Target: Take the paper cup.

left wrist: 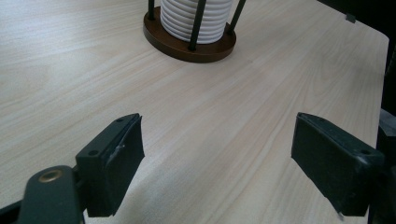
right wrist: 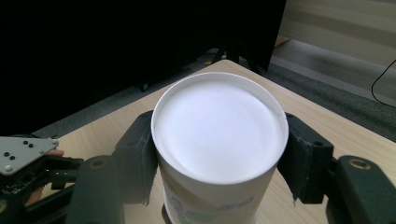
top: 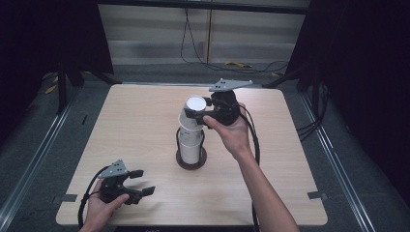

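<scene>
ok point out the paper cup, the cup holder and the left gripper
paper cup (right wrist: 219,126), right gripper view, on its flat white upturned bottom
cup holder (left wrist: 187,46), left gripper view, on the brown round base
left gripper (top: 138,182), high view, midway between its open fingertips

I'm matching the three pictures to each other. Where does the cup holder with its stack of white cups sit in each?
High view: cup holder at table centre.
Left gripper view: top centre, round brown base.
Right gripper view: not identifiable.
Shared landmark: wooden table.
</scene>
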{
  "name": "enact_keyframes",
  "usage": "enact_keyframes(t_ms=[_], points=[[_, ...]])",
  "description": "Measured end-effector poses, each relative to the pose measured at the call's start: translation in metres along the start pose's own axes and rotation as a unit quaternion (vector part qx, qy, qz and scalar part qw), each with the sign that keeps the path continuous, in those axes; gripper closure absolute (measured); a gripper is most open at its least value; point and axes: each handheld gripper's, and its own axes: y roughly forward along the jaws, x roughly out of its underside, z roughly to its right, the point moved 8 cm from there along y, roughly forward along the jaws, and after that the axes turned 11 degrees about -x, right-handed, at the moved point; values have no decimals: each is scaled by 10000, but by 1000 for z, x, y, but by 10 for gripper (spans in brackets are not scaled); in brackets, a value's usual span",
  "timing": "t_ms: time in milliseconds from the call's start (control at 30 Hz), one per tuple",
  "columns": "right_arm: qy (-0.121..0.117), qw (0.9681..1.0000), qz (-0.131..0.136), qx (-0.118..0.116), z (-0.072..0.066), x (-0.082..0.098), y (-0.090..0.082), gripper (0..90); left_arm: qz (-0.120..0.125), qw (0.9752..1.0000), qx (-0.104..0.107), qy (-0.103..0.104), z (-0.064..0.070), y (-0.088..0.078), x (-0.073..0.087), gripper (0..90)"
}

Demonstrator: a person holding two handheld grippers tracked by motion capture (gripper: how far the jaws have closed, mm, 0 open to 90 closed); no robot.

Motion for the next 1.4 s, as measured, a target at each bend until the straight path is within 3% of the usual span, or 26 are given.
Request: enact_keyframes(t_ms=[433, 533, 600, 833, 967, 1067, 1267, 1400], points=[[-20, 9998, 215, -15, 0, -6, -10, 367, 49, 9999, 122, -31, 4, 0, -1, 160], [-38, 9997, 235, -14, 0, -7, -13, 367, 41, 10000, 64, -21, 4, 2, 0, 160], [-41, 9997, 248, -23, 0, -7, -14, 367, 120, 9997, 109, -155, 4, 3, -1, 160], [-127, 9996, 266, -40, -6, -13, -24, 366, 281, 9995, 38, -144, 4, 3, -8, 160], [-161, 9996, 243, -41, -10, -11, -29, 366, 491, 9988, 59, -42, 6, 3, -16, 160], [-197, 9995, 250, -55, -16, -10, -31, 366, 470, 9986, -79, 228, 8, 3, -20, 160], [-216, 9994, 225, -126, -24, -3, -38, 366, 406, 9986, 2, 338, 15, 4, -33, 159], [-241, 9993, 236, -176, -30, 1, -44, 366, 435, 9983, 186, 342, 22, 6, -44, 158]])
